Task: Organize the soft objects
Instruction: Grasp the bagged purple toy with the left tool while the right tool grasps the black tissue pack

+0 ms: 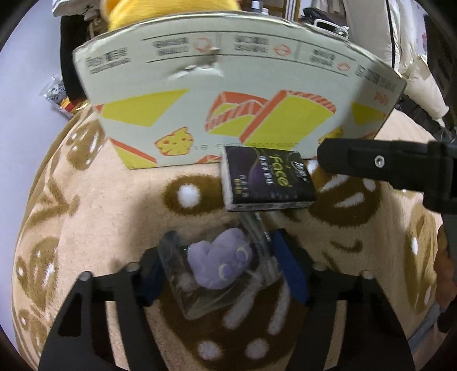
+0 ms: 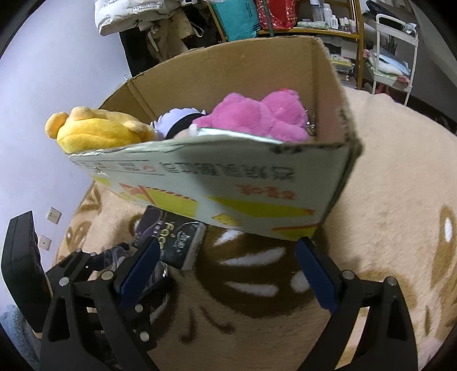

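A patterned beige rug (image 2: pixel 385 171) covered the floor; beyond it stood a wooden shelf (image 2: pixel 337 34), a white cart (image 2: pixel 397 57) and a lilac wall (image 2: pixel 57 71).

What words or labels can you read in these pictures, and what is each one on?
"Face": on the dark tissue pack, lying on the blanket beside the box; its smaller print is too blurred to read.
Box: grey and red Chinese print along the front, upside down and too blurred to read.
Bag behind the box: a line of small print, too small to read surely.
Plush in clear wrap in the left tool: no text.
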Motion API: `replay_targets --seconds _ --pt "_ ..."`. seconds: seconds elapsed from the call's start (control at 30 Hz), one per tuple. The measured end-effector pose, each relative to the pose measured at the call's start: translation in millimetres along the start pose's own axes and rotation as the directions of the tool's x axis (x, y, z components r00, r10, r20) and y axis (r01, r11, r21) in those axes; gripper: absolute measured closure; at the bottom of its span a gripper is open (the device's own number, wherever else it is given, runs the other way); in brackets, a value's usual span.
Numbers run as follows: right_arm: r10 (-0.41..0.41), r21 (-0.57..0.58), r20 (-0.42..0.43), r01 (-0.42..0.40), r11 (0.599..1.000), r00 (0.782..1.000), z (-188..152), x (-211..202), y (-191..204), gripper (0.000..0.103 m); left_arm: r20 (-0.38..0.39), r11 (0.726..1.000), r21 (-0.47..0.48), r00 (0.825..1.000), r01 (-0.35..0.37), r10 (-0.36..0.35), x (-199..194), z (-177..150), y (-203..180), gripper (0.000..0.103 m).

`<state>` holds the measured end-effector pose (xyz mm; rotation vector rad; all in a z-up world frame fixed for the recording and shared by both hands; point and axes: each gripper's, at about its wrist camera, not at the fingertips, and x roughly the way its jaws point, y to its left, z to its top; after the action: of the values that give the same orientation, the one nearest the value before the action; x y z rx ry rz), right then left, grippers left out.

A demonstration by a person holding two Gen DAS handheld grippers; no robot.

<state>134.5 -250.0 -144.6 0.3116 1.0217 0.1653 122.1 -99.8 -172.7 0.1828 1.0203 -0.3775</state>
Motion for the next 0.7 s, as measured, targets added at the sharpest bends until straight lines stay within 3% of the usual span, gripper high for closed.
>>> replay_targets --seconds 0.13,0.23,0.57,0.7 --pt "0.021 0.042 0.004 -0.021 0.999 1.0 -0.6 3.9 9.8 0.003 -0.003 0.997 -0.068 0.999 0.034 -0.035 -4.7 1.0 21.1 0.061" --pt "0.044 0.088 0.016 -0.045 0.995 0.999 1.0 8.4 17.1 0.003 -0.007 0.993 -0.105 0.999 0.05 -0.051 -5.3 2.0 31.8 0.069" --pt "-0.01 0.077 -0.003 0.01 0.997 1.0 -1.9 31.7 36.7 0.003 -0.05 0.988 -0.141 0.996 0.062 -0.07 -6.6 7.1 51.7 0.06" --pt "-0.009 0.063 -0.002 0.009 0.998 1.0 -1.9 37.0 43.4 0.003 -0.065 0.988 -0.143 0.995 0.059 -0.069 -9.0 4.1 47.7 0.062"
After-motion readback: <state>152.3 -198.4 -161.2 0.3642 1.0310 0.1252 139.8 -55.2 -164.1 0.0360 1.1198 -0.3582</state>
